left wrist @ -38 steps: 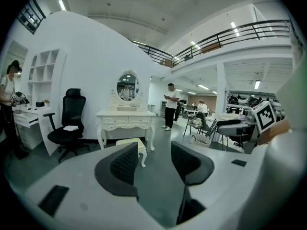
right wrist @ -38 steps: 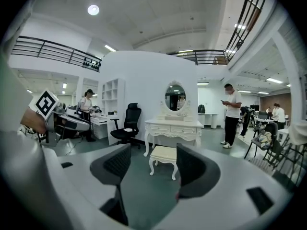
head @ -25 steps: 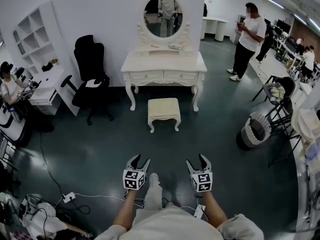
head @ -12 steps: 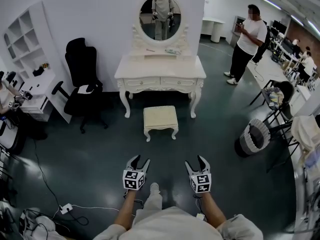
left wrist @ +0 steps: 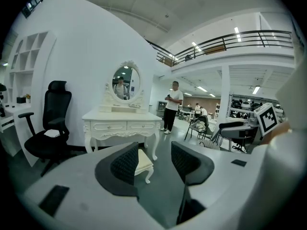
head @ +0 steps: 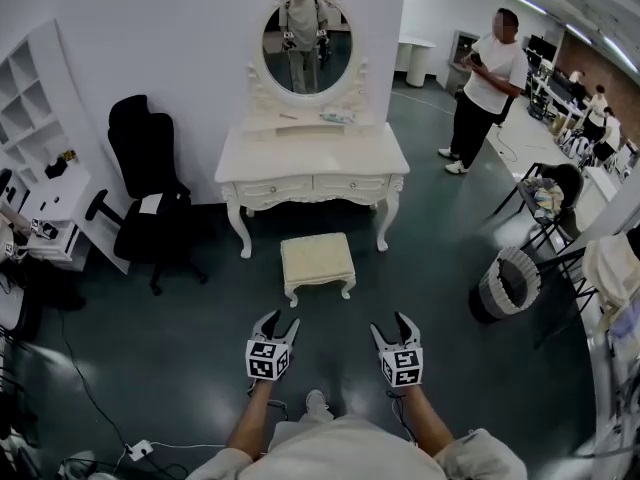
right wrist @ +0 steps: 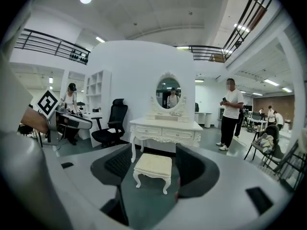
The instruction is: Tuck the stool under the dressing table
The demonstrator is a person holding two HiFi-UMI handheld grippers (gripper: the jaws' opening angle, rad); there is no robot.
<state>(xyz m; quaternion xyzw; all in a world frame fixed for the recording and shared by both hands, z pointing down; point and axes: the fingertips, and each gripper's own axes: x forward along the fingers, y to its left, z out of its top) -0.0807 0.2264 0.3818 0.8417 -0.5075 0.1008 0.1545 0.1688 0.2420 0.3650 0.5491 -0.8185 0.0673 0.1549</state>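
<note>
While stool fronts dressing table, long axis parallel

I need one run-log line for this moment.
stage: before contact | cream cushioned stool: in front of white dressing table, not tucked | left claw: open, empty | right claw: open, empty

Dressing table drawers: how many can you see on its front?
2. The left drawer fills the left half of the front of the dressing table, and the right drawer sits beside it in the right half, both behind the stool. The table's sides are hidden.
</note>
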